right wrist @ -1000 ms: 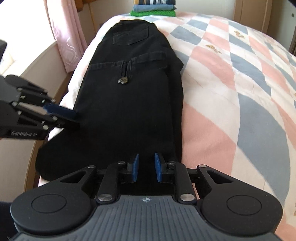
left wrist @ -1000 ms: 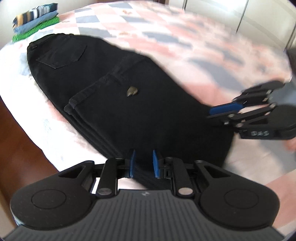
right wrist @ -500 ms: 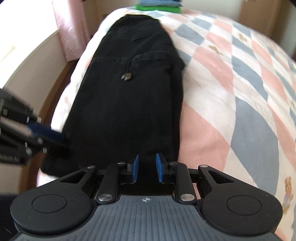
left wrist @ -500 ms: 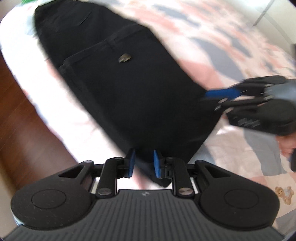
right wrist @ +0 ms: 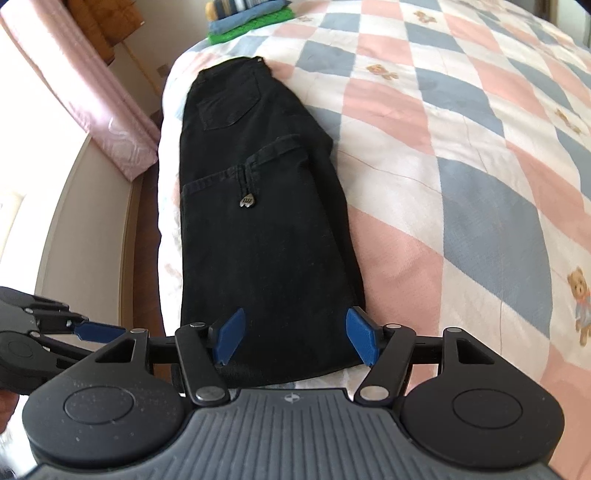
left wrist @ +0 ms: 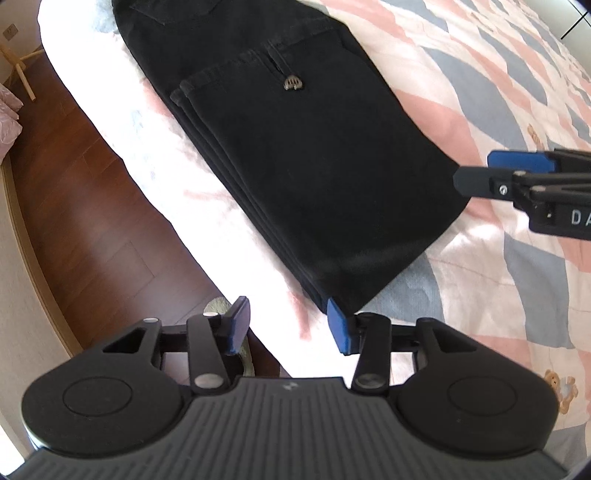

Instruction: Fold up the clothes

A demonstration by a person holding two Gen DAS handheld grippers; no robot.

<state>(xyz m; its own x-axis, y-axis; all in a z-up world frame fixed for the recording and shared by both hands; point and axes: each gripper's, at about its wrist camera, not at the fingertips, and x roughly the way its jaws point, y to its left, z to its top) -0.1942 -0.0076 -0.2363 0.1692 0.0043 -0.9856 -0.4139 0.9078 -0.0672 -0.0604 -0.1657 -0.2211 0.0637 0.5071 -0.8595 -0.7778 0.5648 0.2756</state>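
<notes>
Black trousers (right wrist: 258, 221), folded in half, lie flat along the bed's left edge, with a small metal charm (right wrist: 246, 201) near the hem. My right gripper (right wrist: 295, 338) hovers over their near end. Its jaws are opening; the cloth lies below them and the pads do not press on it. My left gripper (left wrist: 288, 326) points straight down at the trousers' (left wrist: 314, 166) near corner with its jaws opening. Only bedding shows between them. The corner lies just beside one of the blue pads (left wrist: 338, 325). Each gripper shows in the other view: right gripper (left wrist: 476, 173), left gripper (right wrist: 92, 330).
The checked pink, grey and white quilt (right wrist: 461, 184) spreads to the right of the trousers. A stack of folded clothes (right wrist: 247, 18) sits at the bed's far end. A wooden floor (left wrist: 74, 203) and a pink curtain (right wrist: 92, 92) lie beyond the bed's left edge.
Both grippers' jaws have widened from nearly shut on the trousers' near end and let it go. The right gripper has risen. The left has tilted to look straight down.
</notes>
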